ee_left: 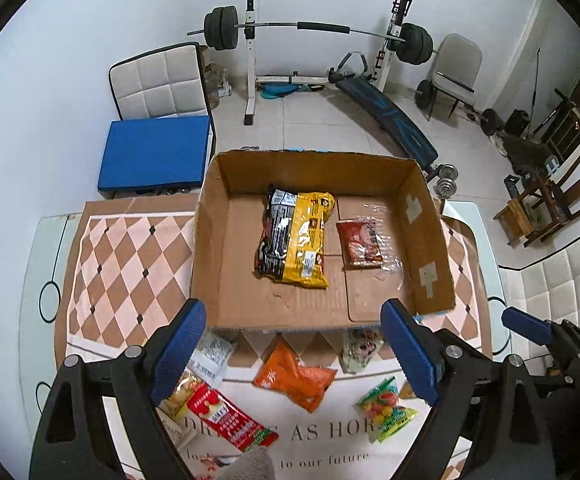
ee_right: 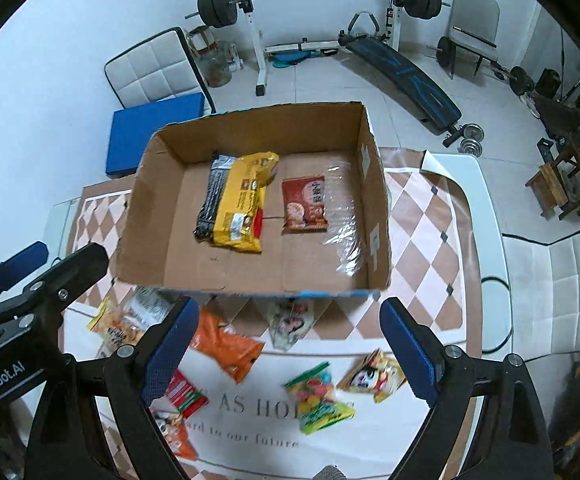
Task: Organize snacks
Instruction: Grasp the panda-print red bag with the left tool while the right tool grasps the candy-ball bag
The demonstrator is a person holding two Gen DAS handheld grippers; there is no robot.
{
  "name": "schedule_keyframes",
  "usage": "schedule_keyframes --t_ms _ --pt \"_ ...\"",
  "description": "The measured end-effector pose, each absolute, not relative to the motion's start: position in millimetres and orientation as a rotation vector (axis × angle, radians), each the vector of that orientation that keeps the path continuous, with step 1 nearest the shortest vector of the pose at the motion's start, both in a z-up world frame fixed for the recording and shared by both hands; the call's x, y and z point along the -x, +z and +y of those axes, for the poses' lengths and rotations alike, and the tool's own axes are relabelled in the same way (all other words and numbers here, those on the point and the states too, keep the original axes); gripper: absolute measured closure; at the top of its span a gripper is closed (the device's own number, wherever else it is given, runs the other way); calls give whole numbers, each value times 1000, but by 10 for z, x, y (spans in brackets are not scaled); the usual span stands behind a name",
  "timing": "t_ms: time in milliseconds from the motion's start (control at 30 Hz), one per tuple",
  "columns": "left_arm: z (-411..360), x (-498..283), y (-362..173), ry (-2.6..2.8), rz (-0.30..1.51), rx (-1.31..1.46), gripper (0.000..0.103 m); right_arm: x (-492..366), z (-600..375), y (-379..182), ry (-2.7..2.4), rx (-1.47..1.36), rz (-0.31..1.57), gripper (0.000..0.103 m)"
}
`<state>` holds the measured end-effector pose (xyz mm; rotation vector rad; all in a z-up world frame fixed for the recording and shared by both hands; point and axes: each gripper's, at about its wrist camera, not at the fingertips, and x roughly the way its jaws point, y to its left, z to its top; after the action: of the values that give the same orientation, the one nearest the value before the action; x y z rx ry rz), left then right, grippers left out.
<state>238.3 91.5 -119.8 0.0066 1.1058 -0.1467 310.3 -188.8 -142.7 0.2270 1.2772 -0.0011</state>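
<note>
An open cardboard box (ee_left: 226, 264) (ee_right: 158, 216) stands on the table. Inside lie a yellow-and-black noodle pack (ee_left: 294, 240) (ee_right: 238, 204) and a red snack packet (ee_left: 360, 242) (ee_right: 304, 206) in clear wrap. Loose snacks lie in front of the box: an orange bag (ee_left: 296, 378) (ee_right: 226, 346), a green candy bag (ee_left: 388, 410) (ee_right: 320, 398), a red packet (ee_left: 230, 420) (ee_right: 184, 396) and others. My left gripper (ee_left: 296, 354) is open and empty above the orange bag. My right gripper (ee_right: 290, 354) is open and empty above the loose snacks.
A checkered cloth (ee_left: 126, 272) covers the white table (ee_right: 486, 208). The other gripper shows at the right edge of the left view (ee_left: 530, 326) and the left edge of the right view (ee_right: 26, 264). White chairs (ee_left: 162, 80), a blue pad (ee_left: 154, 152) and a weight bench (ee_left: 390, 116) stand behind.
</note>
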Motion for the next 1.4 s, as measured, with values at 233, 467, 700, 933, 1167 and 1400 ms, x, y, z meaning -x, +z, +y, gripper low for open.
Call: schedule_keyframes --t_ms 233,467,700,933,1167,1400 --pt "1074 -1982 -1381 -101 1169 43 13 -2676 -1971 -1657 -25 -305 1357 9" --pt "1374 -1517 -2066 30 1333 84 13 -2304 -2129 -2411 -72 -402 1537 9" --pt "1878 -1097 -2912 179 1545 264 13 -2286 -2007 -3140 -33 -277 1683 9" --pt "2124 -748 -3462 249 1670 384 13 -2361 -1854 -3517 -7 -177 1752 9" --pt "2024 -659 -3757 226 1714 339 13 -2361 -1780 -3736 17 -110 1802 9" --pt "1940 -754 -3907 233 1706 246 40 -2348 -1670 -3936 49 -2 1825 23"
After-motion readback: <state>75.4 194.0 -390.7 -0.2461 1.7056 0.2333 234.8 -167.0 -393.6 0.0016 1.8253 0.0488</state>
